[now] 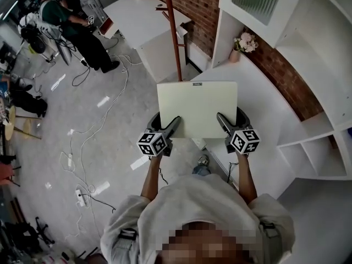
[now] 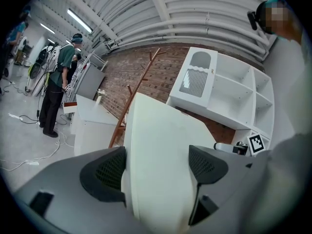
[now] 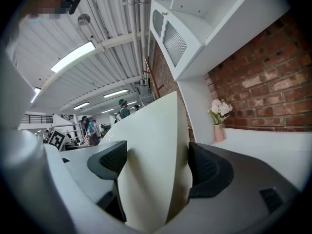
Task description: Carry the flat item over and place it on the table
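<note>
left gripper (image 1: 166, 123), right gripper (image 1: 231, 121) clamping flat board (image 1: 197, 106); seemingly above table (image 1: 265, 111)

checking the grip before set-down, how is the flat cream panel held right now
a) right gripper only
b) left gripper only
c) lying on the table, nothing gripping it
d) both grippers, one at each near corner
D: the left gripper and the right gripper each have their jaws closed on the near edge of the flat cream panel, one toward each corner.
</note>
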The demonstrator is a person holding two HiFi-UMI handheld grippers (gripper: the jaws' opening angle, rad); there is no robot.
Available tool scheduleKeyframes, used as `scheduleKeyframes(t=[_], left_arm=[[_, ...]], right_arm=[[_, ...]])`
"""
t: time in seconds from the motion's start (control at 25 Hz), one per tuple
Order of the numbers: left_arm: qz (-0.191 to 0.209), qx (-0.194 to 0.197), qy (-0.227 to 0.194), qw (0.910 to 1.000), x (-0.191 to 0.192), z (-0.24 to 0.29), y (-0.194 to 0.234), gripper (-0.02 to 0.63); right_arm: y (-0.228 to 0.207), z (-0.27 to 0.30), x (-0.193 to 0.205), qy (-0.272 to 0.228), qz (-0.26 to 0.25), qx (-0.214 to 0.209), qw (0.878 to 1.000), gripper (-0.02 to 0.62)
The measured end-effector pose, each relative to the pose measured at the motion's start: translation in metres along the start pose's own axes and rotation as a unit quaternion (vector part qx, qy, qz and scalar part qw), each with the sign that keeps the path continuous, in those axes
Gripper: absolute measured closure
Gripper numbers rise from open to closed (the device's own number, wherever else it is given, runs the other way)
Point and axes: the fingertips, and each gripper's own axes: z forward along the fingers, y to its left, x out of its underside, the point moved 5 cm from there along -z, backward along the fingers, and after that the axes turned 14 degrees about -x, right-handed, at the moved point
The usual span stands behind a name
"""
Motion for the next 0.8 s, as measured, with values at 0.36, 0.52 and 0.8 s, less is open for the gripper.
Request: scheduleKeyframes(t=[0.36, 0.52, 0.8], left_arm=[[0.015, -0.017, -0.003, 0.9997, -0.015, 0.039, -0.021, 0.190], [0.018, -0.022, -0.004, 0.9996, -0.020, 0.053, -0.026, 0.190], [0.018, -0.025, 0.000, 0.9995, -0.023, 0.075, -0.021, 0.190]], right_arm=[[-0.048, 0.011, -0.019, -0.010, 0.007, -0.017, 1.000, 0.199], [-0.063, 0.017, -0.026, -0.009, 0.009, -0.023, 1.000, 0.199], [-0.082, 0.033, -0.031, -0.005, 0.009, -0.027, 1.000, 0.199]])
